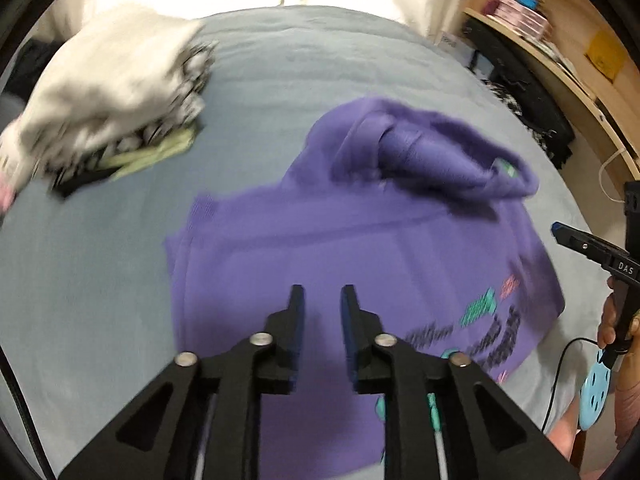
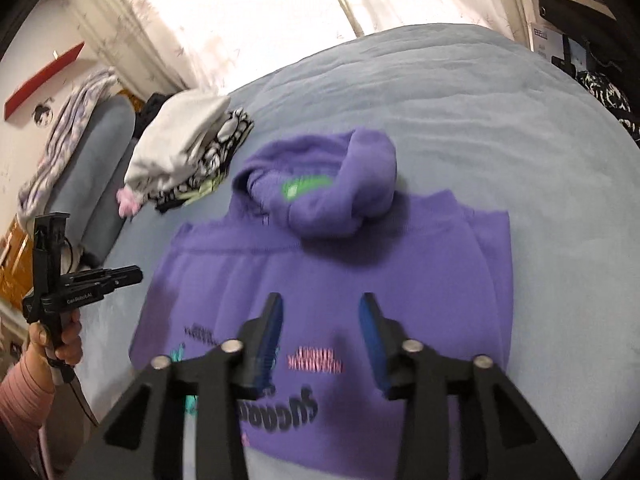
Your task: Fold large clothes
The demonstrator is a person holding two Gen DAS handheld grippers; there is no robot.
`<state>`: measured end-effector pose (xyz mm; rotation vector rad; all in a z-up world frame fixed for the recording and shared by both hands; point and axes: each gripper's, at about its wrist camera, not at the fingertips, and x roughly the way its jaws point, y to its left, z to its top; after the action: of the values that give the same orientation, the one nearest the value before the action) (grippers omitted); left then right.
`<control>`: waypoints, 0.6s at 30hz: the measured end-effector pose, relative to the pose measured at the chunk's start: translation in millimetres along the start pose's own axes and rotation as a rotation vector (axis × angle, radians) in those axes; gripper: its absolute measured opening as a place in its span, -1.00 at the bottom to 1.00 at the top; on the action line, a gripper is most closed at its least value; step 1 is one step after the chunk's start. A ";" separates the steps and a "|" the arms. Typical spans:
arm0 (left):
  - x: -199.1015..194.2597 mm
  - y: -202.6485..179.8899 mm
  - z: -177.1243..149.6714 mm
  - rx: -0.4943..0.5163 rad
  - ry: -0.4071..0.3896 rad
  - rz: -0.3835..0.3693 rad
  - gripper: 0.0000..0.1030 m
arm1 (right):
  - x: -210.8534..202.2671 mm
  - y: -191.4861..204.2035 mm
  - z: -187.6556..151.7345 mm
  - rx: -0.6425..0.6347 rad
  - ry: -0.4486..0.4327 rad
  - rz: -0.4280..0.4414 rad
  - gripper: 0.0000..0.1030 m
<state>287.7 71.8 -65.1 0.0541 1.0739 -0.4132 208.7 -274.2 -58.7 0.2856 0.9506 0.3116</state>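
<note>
A purple hoodie [image 2: 320, 272] is lying partly folded on a bed covered with a pale blue sheet [image 2: 460, 120], its hood [image 2: 344, 184] bunched at the far end and showing a green label inside. Printed lettering is running across the near part of the garment. The left gripper [image 1: 322, 300] is hovering over the near left portion of the hoodie, its jaws standing slightly apart with nothing between them, only purple cloth showing below through the gap. The right gripper [image 2: 320, 312] is hanging above the printed area, its jaws spread wider and likewise released, gripping nothing. In the right wrist view the left gripper is also showing at the left edge, held by a hand [image 2: 60, 344] with a pink sleeve [image 2: 22, 400]. A stack of folded clothes [image 1: 116, 92], white on top with black-and-white patterned and pale green pieces beneath, is sitting on the bed to the left of the hoodie, well apart from it. Wooden shelves [image 1: 560, 40] are standing beyond the bed's right side, and pale curtains [image 2: 260, 8] are hanging behind it
</note>
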 end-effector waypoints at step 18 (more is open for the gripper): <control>123.9 -25.7 201.3 0.146 0.079 -0.097 0.24 | 115.4 -60.0 137.8 0.149 0.130 -0.034 -0.08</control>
<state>498.5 -37.8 -70.7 0.1496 1.1256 -0.5809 393.6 -299.2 -91.5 0.3883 1.1084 0.2303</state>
